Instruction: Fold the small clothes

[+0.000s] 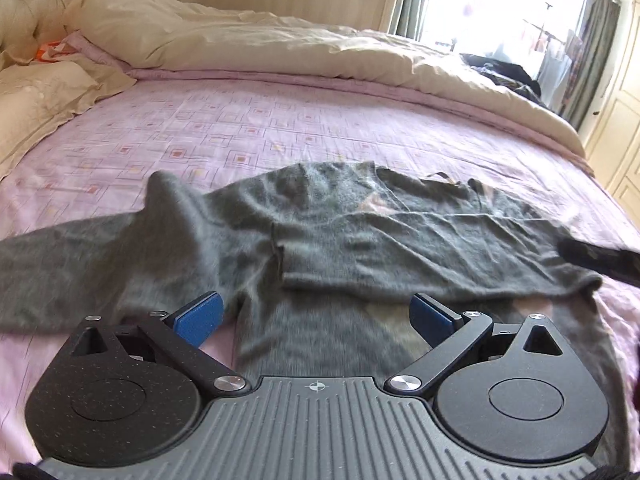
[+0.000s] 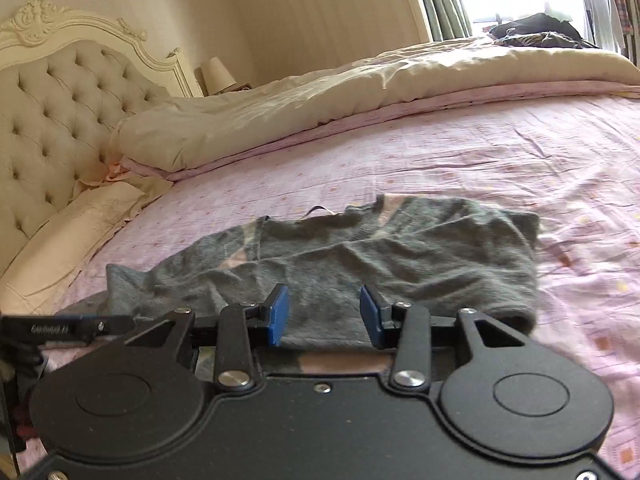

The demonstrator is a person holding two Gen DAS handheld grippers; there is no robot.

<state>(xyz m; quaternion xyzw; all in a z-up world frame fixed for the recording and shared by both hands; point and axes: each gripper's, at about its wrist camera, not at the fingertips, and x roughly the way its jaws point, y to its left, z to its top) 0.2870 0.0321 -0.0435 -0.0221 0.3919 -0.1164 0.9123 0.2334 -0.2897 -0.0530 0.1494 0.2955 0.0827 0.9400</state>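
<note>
A grey knitted sweater [image 1: 360, 232] lies spread on the pink patterned bed sheet [image 1: 240, 128]. One sleeve [image 1: 60, 272] stretches out to the left. The other sleeve is folded across the body, its cuff [image 1: 280, 256] near the middle. My left gripper [image 1: 316, 316] hovers over the sweater's lower part, jaws wide open, nothing between the blue pads [image 1: 200, 316]. In the right wrist view the sweater [image 2: 380, 256] lies just ahead of my right gripper [image 2: 324, 314], which is partly open over the near edge of the fabric without pinching it. A dark blurred piece [image 1: 592, 260] shows over the sweater's right side.
A cream duvet [image 1: 280, 48] is bunched along the far side of the bed. The tufted headboard [image 2: 52, 120] and cream pillows [image 2: 72, 236] are at the left. Dark clothes [image 2: 536, 32] lie at the far end by the bright window.
</note>
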